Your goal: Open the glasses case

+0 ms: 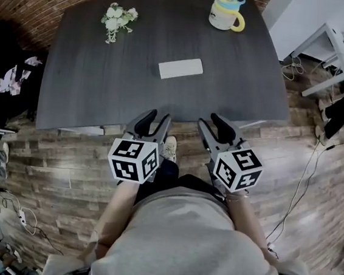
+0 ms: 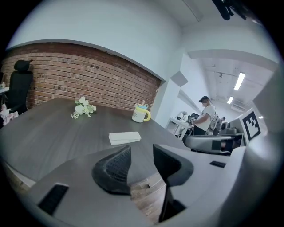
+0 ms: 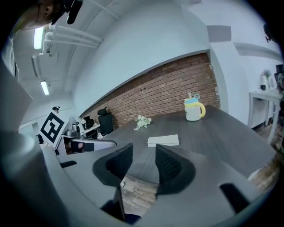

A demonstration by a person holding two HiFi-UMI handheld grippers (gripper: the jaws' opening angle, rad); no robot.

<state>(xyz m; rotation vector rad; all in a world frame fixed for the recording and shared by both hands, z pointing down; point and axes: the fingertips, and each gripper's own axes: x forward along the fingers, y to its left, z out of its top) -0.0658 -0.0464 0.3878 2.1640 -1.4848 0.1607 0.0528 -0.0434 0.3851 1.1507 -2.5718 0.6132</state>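
Note:
The glasses case (image 1: pixel 180 68) is a flat white oblong, shut, lying near the middle of the dark table (image 1: pixel 91 89). It also shows beyond the jaws in the left gripper view (image 2: pixel 124 137) and the right gripper view (image 3: pixel 163 140). My left gripper (image 1: pixel 155 119) hovers at the table's near edge, short of the case, open with nothing between its jaws (image 2: pixel 142 151). Beside it, my right gripper (image 1: pixel 213 121) is level with it, open and empty too (image 3: pixel 144 151). Both point toward the case.
A yellow mug (image 1: pixel 226 14) with a blue lid stands at the table's far right. A white flower bunch (image 1: pixel 117 19) lies far left. A white desk (image 1: pixel 333 53) and floor cables are to the right. A person (image 2: pixel 206 116) stands far off.

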